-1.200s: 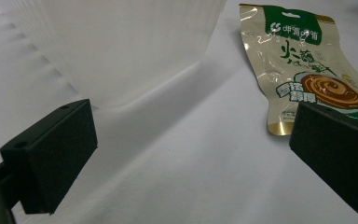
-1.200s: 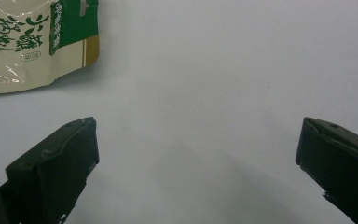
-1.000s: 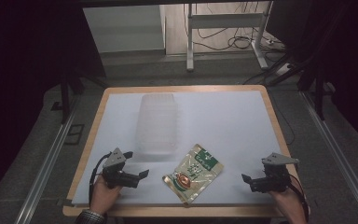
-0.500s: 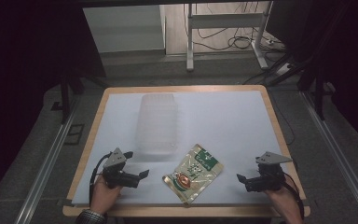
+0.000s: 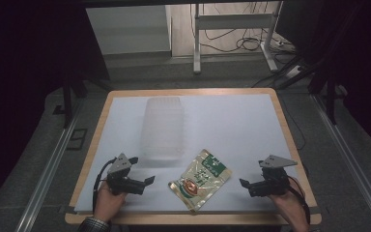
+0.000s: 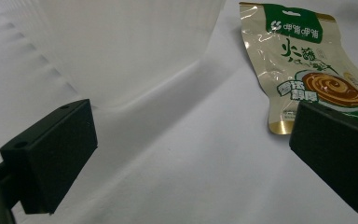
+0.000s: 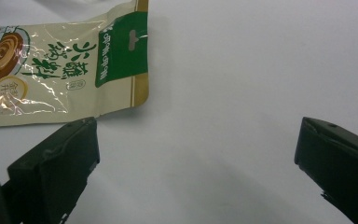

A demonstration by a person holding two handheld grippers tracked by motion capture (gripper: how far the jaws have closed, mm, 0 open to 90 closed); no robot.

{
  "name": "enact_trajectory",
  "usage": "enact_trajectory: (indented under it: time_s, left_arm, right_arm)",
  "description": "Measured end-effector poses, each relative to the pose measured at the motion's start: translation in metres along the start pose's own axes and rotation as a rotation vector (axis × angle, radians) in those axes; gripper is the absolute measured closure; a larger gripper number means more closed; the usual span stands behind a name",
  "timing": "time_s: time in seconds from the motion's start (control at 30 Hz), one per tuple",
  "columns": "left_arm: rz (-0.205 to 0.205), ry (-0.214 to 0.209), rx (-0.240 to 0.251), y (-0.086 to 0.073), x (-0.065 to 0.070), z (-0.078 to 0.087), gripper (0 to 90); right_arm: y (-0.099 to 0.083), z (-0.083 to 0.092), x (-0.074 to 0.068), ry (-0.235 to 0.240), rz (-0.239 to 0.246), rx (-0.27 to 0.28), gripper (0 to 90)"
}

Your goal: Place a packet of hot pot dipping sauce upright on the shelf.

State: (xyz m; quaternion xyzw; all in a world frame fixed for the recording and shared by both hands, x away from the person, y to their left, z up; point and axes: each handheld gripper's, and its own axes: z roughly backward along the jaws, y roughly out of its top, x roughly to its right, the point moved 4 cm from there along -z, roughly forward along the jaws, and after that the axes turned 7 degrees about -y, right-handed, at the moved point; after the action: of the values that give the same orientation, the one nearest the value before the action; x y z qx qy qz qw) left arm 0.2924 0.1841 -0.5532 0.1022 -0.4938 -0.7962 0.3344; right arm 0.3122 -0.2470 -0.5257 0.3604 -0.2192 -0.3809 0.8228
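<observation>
A cream and green snack pouch [image 5: 200, 178] lies flat near the table's front edge, between my two grippers. My left gripper [image 5: 147, 181] rests low on the white sheet just left of it, open, with nothing between its jaws; its own view has the pouch [image 6: 303, 65] ahead on the right. My right gripper [image 5: 244, 184] sits to the pouch's right, open and empty too, and the pouch [image 7: 60, 65] fills the upper left of its view. A clear plastic tray [image 5: 164, 126] stands behind the pouch, also seen as the clear tray [image 6: 121, 42] ahead of the left gripper.
The white sheet [image 5: 232, 125] covers a wooden table [image 5: 188, 91] with bare room on its right half. Beyond the far edge stand a table frame and cables [image 5: 232, 34] on the floor. Metal rails [image 5: 48, 169] run along both sides.
The right gripper has slid a little left, toward the pouch. The left gripper, the pouch and the tray have stayed in place.
</observation>
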Motion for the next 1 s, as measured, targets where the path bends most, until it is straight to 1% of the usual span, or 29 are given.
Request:
enact_trajectory:
  time_s: [0.3, 0.4, 0.5, 0.77, 1.0]
  left_arm:
    - [-0.001, 0.000, -0.002, 0.000, 0.000, -0.001, 0.9]
    - [-0.001, 0.000, -0.001, 0.000, 0.000, -0.001, 0.9]
    - [0.000, -0.002, -0.002, 0.000, 0.000, -0.001, 0.9]
    - [-0.002, -0.004, -0.006, 0.000, 0.001, -0.002, 0.9]
    - [-0.002, -0.004, -0.007, 0.000, 0.001, -0.002, 0.9]
  right_arm:
    - [0.007, -0.006, -0.006, 0.017, 0.018, 0.010, 0.4]
    - [0.009, -0.009, -0.008, 0.029, 0.027, 0.012, 0.7]
    - [0.012, -0.012, -0.012, 0.054, 0.033, 0.006, 0.9]
    - [0.017, -0.023, -0.022, 0.079, 0.053, -0.016, 1.7]
    - [0.024, -0.034, -0.030, 0.118, 0.062, -0.023, 1.7]
